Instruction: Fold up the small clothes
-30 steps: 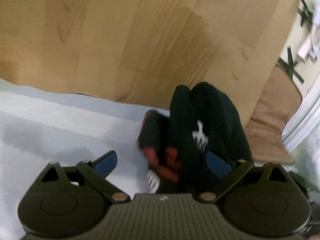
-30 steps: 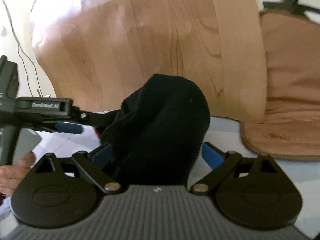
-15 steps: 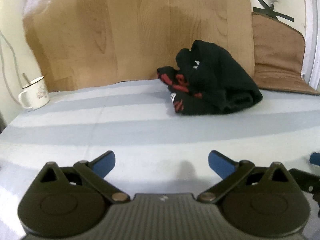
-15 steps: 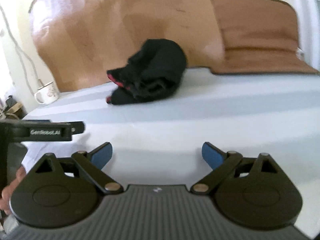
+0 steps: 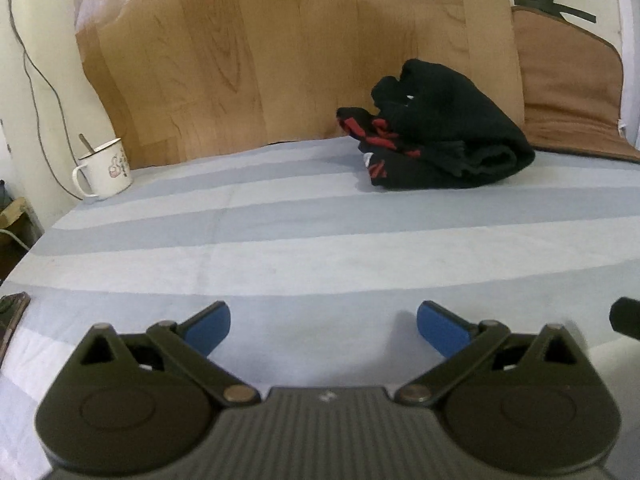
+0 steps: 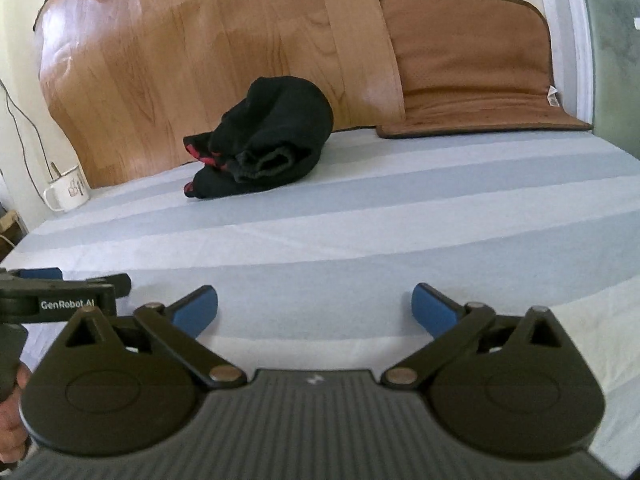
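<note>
Surface: a bed (image 5: pixel 320 240) under a sheet of pale blue and white stripes carries everything; a wood-grain panel (image 5: pixel 280 48) stands along its far edge
Clothes: a black bundle of small clothes (image 5: pixel 440 140) with red markings lies near the far edge of the bed, right of the middle in the left wrist view, its back against the wood-grain panel; it is loosely rolled, with a ribbed cuff or waistband facing forward in the right wrist view (image 6: pixel 264 136)
Left gripper: the left gripper (image 5: pixel 323 322) hangs over the near part of the bed, well apart from the bundle; its jaws are spread wide with only bare sheet between the blue pads (image 5: pixel 208 328)
Right gripper: the right gripper (image 6: pixel 314 308) is likewise over the near edge, jaws released and just opened to their widest, nothing between them, pads (image 6: pixel 434 312) clear of the cloth
Side by side: in the right wrist view the left gripper's black arm shows at the left border, just beside the right one
Hand: fingers of the person's left hand (image 6: pixel 12 412) wrap that gripper's handle at the lower left border
Mug: a white enamel mug (image 5: pixel 105 168) with a spoon in it stands at the far left corner of the bed
Cushion: a brown cushion (image 6: pixel 472 64) leans at the far right corner, right of the panel
</note>
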Demonstrator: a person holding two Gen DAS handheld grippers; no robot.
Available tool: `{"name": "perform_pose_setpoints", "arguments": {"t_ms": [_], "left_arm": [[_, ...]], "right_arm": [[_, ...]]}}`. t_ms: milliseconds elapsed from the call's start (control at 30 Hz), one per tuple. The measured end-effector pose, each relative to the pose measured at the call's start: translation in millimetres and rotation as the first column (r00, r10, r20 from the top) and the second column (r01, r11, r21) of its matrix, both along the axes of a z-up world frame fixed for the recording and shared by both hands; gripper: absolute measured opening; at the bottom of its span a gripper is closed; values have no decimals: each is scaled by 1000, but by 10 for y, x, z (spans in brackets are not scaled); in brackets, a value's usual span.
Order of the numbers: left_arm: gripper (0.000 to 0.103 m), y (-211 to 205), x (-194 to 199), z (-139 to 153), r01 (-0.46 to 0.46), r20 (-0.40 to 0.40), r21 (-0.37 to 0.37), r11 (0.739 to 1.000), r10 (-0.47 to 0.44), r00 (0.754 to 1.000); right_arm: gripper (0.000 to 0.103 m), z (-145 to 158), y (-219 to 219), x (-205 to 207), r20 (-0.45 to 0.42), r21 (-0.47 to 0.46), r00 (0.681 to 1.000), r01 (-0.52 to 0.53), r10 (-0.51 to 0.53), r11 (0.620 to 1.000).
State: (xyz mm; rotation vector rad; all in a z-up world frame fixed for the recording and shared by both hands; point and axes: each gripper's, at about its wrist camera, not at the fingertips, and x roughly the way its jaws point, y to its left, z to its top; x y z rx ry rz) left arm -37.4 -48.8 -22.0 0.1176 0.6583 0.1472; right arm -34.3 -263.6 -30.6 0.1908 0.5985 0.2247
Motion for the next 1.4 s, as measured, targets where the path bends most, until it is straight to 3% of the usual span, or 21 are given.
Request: {"name": "perform_pose_setpoints", "arguments": {"t_ms": [600, 1067, 1400], "left_arm": [[103, -51, -17, -32, 4, -10, 35, 999, -3, 1000], [103, 37, 28, -30, -6, -31, -19, 1000, 6, 1000], [103, 36, 36, -26, 2, -34, -12, 1000, -2, 999]], "right_arm": [[103, -17, -63, -45, 12, 60, 1000, 4, -5, 998], [103, -4, -52, -57, 11, 47, 1000, 3, -3, 999], [103, -3, -51, -64, 11, 52, 1000, 2, -3, 999]]}}
